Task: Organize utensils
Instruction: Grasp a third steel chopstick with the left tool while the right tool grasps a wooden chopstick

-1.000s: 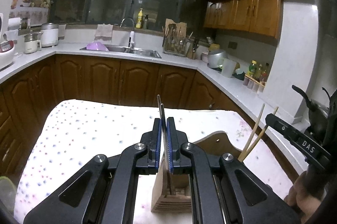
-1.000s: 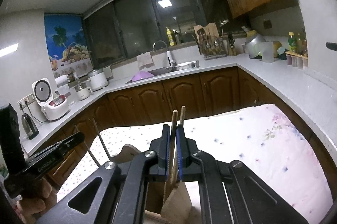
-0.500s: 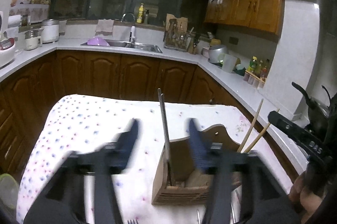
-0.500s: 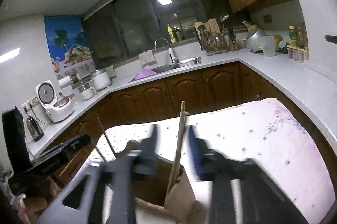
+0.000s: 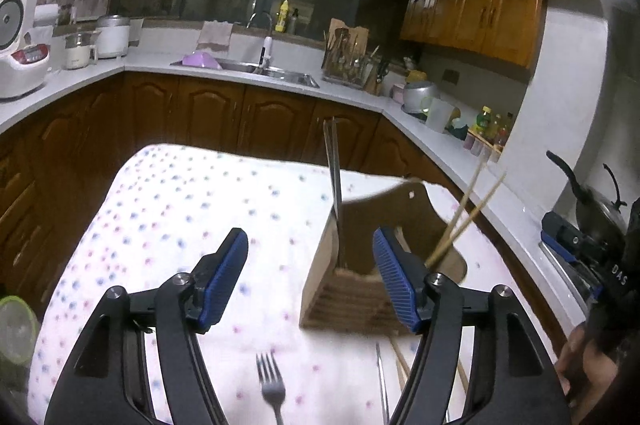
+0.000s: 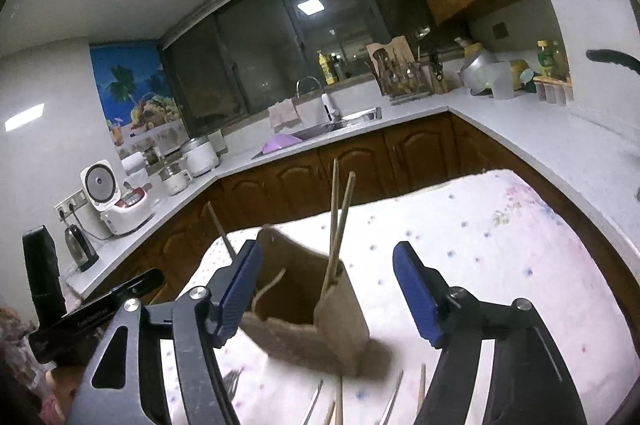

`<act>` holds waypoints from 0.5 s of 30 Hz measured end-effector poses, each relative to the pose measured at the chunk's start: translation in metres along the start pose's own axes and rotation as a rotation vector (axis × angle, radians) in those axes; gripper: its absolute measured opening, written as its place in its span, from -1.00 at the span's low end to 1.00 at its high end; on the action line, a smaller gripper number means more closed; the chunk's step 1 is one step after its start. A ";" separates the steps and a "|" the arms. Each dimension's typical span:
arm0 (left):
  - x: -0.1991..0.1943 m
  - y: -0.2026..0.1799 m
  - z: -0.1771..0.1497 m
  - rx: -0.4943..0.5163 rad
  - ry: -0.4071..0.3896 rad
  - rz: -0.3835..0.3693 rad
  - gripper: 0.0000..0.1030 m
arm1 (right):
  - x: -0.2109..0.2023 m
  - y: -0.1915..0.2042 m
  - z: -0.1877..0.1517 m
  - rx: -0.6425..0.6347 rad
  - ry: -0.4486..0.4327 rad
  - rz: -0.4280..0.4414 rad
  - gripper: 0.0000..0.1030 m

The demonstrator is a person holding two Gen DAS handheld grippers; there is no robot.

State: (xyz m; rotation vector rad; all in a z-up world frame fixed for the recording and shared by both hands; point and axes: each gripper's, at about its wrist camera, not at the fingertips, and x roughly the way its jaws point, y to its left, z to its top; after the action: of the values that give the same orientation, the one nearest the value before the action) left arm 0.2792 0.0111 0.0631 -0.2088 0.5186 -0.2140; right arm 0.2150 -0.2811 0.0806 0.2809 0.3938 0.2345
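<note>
**On the dotted cloth: both grippers let go, holder now stocked**

On the near edge of the table, loose cutlery waits: a fork point(image 5: 271, 387) lies just below the left gripper point(image 5: 310, 279), with a thin metal piece and some chopsticks point(image 5: 400, 365) beside it on the tablecloth point(image 5: 160, 209). More of these loose ends show at the bottom of the right wrist view.

Just above them, the left gripper's blue pads stand wide apart with nothing pressed between them. A second ago they were clamped on a pair of metal chopsticks point(image 5: 334, 193); the jaws have just been opening, and that pair now stands on its own in the wooden utensil holder point(image 5: 344, 289), leaning at its left corner. The right gripper point(image 6: 326, 291) matches it: its jaws have also just been opening, wide and empty, and the wooden chopsticks point(image 6: 338, 225) it held a second ago now stand in the holder's near corner.

Behind the holder the cloth runs clear to the far table edge, then the brown cabinets and the sink counter point(image 5: 248, 67).

Judging from this, two deposits are finished together, and the task is partway: the pieces lying on the cloth are likely next.
</note>
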 end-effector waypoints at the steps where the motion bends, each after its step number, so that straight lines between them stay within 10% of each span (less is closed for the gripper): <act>1: -0.003 -0.001 -0.005 0.002 0.009 -0.001 0.28 | -0.003 0.000 -0.003 -0.001 0.003 0.000 0.37; 15: -0.019 -0.014 -0.073 0.028 0.160 -0.005 0.29 | -0.042 -0.023 -0.073 0.034 0.153 -0.087 0.40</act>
State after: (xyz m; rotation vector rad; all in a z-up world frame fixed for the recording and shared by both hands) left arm 0.2241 -0.0079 0.0134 -0.1667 0.6741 -0.2441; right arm 0.1519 -0.2984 0.0234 0.2796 0.5602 0.1646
